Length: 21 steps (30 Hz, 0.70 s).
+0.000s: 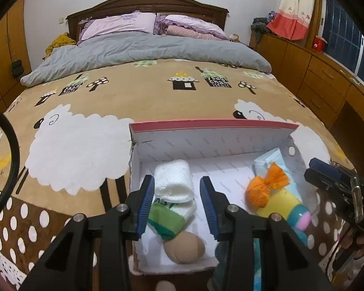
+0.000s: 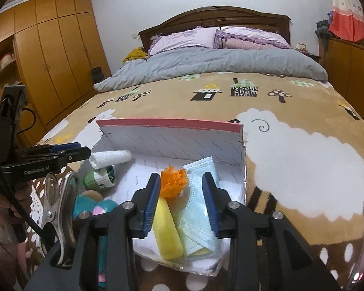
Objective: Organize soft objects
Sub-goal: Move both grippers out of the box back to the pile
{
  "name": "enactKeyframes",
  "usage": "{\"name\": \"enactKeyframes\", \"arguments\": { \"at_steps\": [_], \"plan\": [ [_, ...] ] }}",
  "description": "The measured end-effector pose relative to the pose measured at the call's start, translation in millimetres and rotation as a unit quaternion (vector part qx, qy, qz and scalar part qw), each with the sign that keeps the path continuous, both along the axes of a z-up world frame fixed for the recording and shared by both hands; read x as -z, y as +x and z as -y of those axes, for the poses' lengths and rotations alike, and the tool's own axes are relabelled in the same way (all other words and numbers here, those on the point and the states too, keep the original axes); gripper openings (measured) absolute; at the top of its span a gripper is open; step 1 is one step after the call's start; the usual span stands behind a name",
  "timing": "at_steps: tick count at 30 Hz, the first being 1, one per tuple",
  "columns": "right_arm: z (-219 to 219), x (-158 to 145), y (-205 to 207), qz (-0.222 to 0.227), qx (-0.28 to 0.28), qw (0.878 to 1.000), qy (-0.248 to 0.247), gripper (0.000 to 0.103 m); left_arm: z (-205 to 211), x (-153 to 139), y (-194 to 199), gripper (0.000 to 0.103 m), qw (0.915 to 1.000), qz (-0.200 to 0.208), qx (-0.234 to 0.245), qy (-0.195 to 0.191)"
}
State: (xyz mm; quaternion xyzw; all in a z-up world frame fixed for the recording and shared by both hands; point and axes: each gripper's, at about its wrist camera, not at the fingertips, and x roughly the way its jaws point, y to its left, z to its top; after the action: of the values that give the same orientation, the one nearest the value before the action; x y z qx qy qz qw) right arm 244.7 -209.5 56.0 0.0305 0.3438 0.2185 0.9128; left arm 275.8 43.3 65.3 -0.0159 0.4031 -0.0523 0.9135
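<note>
A white box (image 1: 206,143) with a red-edged lid stands open on the bed. Inside lie a rolled white towel (image 1: 173,180), a green-and-white sock (image 1: 168,218), a tan ball (image 1: 184,247), an orange pom-pom (image 1: 267,189) on a yellow plush toy (image 1: 281,203), and a blue face mask (image 1: 267,161). My left gripper (image 1: 178,205) is open above the towel and sock. My right gripper (image 2: 182,202) is open above the pom-pom (image 2: 173,181), the yellow toy (image 2: 167,232) and the mask (image 2: 201,208). The towel (image 2: 110,158) and sock (image 2: 99,180) show at left there.
The box (image 2: 172,140) sits on a brown sheep-print blanket (image 1: 85,111). A grey duvet (image 1: 145,48) and purple pillows (image 1: 119,24) lie at the head. Wooden drawers (image 1: 315,72) stand on the right, wardrobes (image 2: 51,53) on the left.
</note>
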Motion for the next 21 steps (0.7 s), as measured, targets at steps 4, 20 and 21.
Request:
{"name": "enactKeyframes", "arguments": {
  "at_steps": [4,20,21],
  "plan": [
    [3.2,-6.1,-9.1,0.001,0.002,1.000,0.002,0.041,0.1,-8.1,-13.1,0.041,1.0000,0.004,-0.001,-0.003],
    [-3.4,-14.2,-69.0,-0.016,-0.027,0.999,-0.009,0.042,-4.0,-20.3,-79.1,0.042,0.9998,0.000,-0.014,-0.015],
    [-3.1,-13.9,-72.4,-0.017,-0.029,0.999,-0.006,0.042,-4.6,-20.5,-83.6,0.042,0.9998,-0.001,-0.014,-0.016]
  ]
}}
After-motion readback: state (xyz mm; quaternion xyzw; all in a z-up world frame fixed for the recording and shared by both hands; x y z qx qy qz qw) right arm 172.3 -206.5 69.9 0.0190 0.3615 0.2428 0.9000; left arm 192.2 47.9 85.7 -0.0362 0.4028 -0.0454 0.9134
